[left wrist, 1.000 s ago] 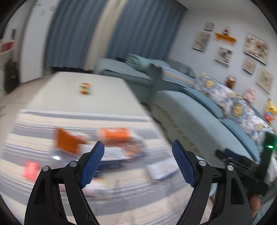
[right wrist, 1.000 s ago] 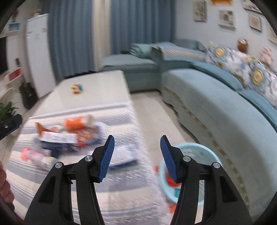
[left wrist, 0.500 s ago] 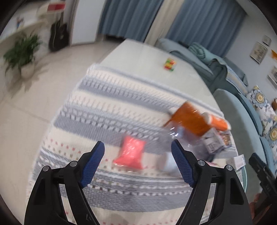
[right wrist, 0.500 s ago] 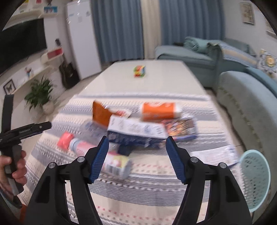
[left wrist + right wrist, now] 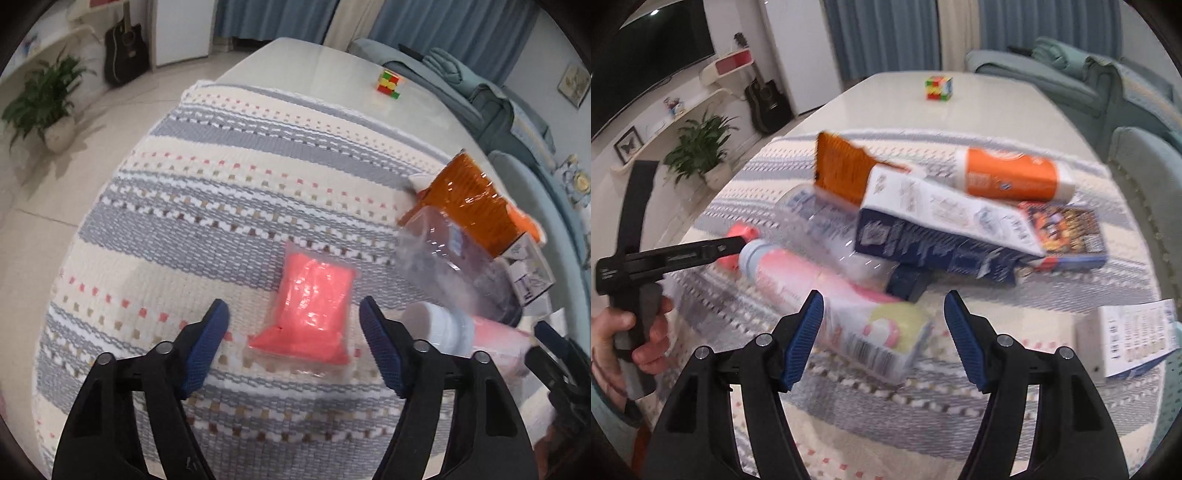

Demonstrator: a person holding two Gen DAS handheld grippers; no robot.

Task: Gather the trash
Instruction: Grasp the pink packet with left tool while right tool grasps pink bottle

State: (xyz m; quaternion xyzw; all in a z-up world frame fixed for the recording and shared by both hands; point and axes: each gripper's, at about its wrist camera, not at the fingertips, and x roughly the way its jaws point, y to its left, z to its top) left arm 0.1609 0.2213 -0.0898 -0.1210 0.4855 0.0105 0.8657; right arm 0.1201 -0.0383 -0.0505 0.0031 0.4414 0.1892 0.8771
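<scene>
Lying flat on the striped cloth [image 5: 221,206], a red packet [image 5: 314,306] is framed by the wide-spread left gripper [image 5: 293,343]. A pink bottle [image 5: 831,295], beside stacked boxes [image 5: 945,221], is faced by the right gripper [image 5: 882,336], released and empty.

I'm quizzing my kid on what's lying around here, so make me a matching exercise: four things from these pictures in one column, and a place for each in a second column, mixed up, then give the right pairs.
Things
1. red plastic packet
2. puzzle cube
3. orange-labelled bottle
4. pink-labelled bottle

Places
A. on the bare tabletop, beyond the striped cloth
B. lying between the open fingers of the right gripper
C. alone on the cloth, in front of the open left gripper
D. at the far side of the trash pile, behind the white and blue carton

Pairs: 1-C, 2-A, 3-D, 4-B
</scene>
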